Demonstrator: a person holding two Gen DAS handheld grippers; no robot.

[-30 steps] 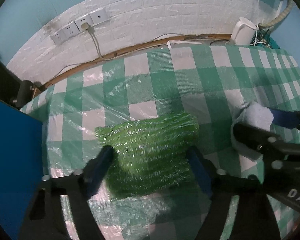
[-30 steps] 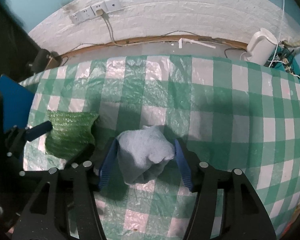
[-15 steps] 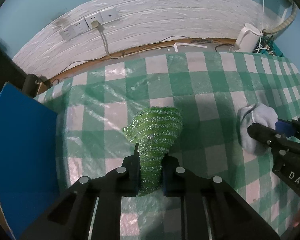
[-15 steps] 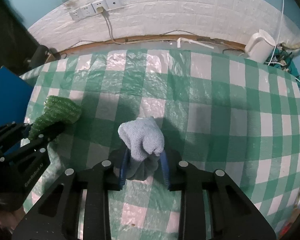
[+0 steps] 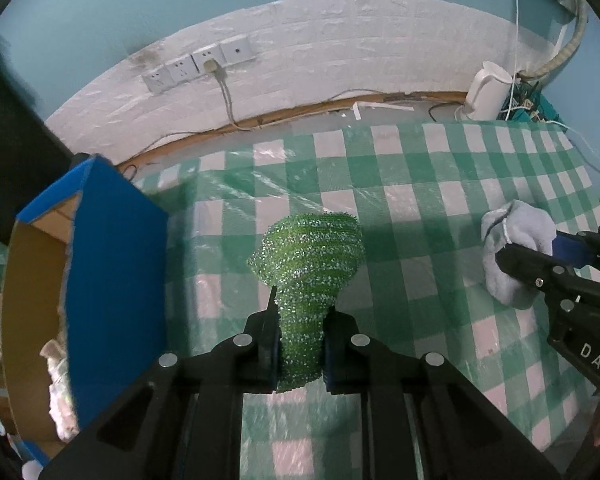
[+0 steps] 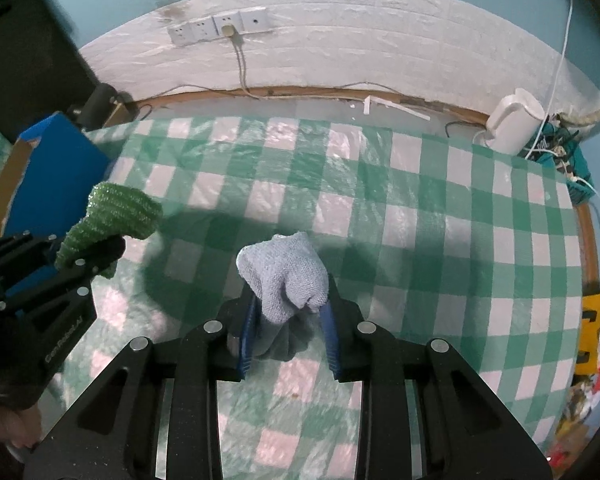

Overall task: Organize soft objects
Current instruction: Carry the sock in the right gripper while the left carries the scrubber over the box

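Above green-checked plastic tablecloth (image 5: 420,208), left gripper (image 5: 300,344) pinches a glittery green knitted scrubber (image 5: 308,256); right gripper (image 6: 290,332) clamps a bunched pale-blue terry cloth (image 6: 288,276), both angled steeply down.

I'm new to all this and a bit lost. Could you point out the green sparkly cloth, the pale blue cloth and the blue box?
green sparkly cloth (image 5: 312,248), left wrist view, on its flared top.
pale blue cloth (image 6: 288,272), right wrist view, on its bunched middle.
blue box (image 5: 112,280), left wrist view, on its outer side wall.
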